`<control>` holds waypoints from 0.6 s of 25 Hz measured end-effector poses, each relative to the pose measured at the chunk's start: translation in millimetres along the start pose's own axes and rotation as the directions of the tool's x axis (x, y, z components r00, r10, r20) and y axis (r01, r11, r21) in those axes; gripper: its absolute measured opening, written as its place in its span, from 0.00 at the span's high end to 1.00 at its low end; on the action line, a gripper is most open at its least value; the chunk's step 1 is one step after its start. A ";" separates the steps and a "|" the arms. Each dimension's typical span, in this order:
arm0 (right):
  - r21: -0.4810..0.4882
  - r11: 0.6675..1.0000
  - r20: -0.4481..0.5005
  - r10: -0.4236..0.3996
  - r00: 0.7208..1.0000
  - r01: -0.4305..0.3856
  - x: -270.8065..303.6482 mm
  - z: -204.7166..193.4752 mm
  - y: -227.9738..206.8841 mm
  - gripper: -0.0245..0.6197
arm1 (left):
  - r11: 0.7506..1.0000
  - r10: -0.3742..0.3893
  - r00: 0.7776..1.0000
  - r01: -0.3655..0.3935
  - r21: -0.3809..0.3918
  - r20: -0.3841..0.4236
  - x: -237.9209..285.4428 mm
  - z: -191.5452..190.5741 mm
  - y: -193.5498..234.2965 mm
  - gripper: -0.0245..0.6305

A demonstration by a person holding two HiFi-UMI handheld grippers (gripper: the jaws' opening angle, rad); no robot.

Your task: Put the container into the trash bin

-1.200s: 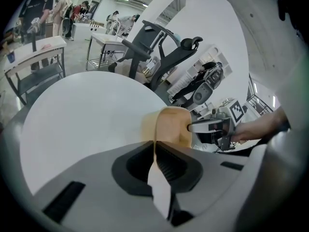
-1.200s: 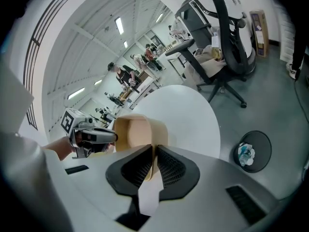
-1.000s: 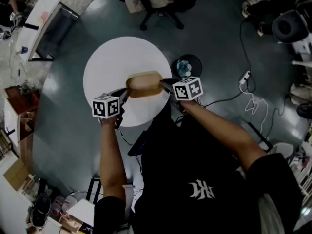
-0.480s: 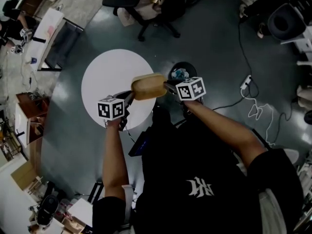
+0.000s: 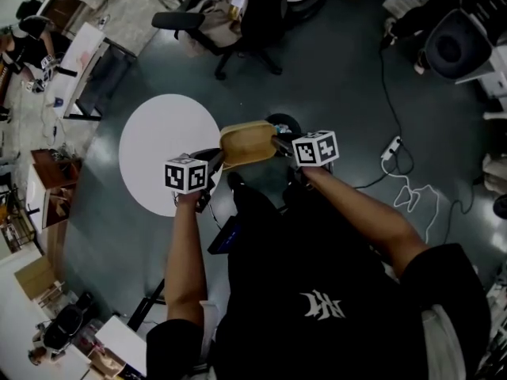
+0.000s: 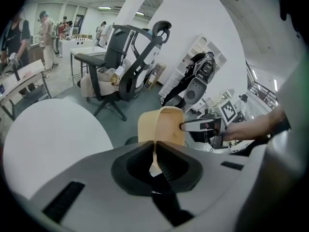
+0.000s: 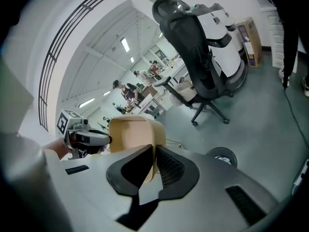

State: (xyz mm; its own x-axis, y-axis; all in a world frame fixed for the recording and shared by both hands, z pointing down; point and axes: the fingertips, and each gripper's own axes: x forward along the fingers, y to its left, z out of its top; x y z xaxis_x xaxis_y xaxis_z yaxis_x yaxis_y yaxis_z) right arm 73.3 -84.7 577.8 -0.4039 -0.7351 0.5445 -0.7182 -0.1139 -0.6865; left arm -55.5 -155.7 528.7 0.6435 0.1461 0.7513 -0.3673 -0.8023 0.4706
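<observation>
Left gripper (image 6: 155, 161): jaws narrow, pads clamped on one thin end wall of the tan, rounded-rectangular fibre container (image 6: 161, 124). Right gripper (image 7: 153, 166): jaws narrow, pads clamped on the opposite end wall of the same container. In the head view, the container hangs in the air between the two grippers with its open side up. It is just beside the right edge of the round white table (image 5: 158, 149). The round black trash bin (image 5: 283, 123) stands on the grey floor just beyond the container and is partly hidden by it. A black office chair (image 5: 238, 14) stands farther off.
</observation>
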 end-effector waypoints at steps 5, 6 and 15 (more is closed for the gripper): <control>-0.003 1.000 0.012 -0.022 1.000 0.022 -29.0 7.9 -32.0 0.88 | 1.000 -0.007 1.000 0.007 -0.005 0.006 28.3 9.2 -30.7 0.93; -0.004 1.000 0.015 -0.027 1.000 0.027 -34.5 8.9 -37.3 0.88 | 1.000 -0.013 1.000 0.013 -0.006 0.005 33.9 9.9 -36.1 0.93; 0.032 0.994 0.028 -0.104 0.994 0.103 -54.5 -6.1 -64.4 0.88 | 0.998 -0.057 0.998 0.056 -0.008 -0.020 66.6 -1.9 -45.8 0.93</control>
State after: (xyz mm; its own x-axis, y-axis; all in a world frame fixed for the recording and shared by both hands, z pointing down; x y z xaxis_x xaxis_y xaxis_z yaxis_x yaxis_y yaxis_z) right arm 138.1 -33.2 595.3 -0.3111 -0.7376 0.5993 -0.7374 -0.2105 -0.6418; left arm 2.8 -108.2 558.0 0.6497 0.2029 0.7326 -0.3360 -0.7879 0.5161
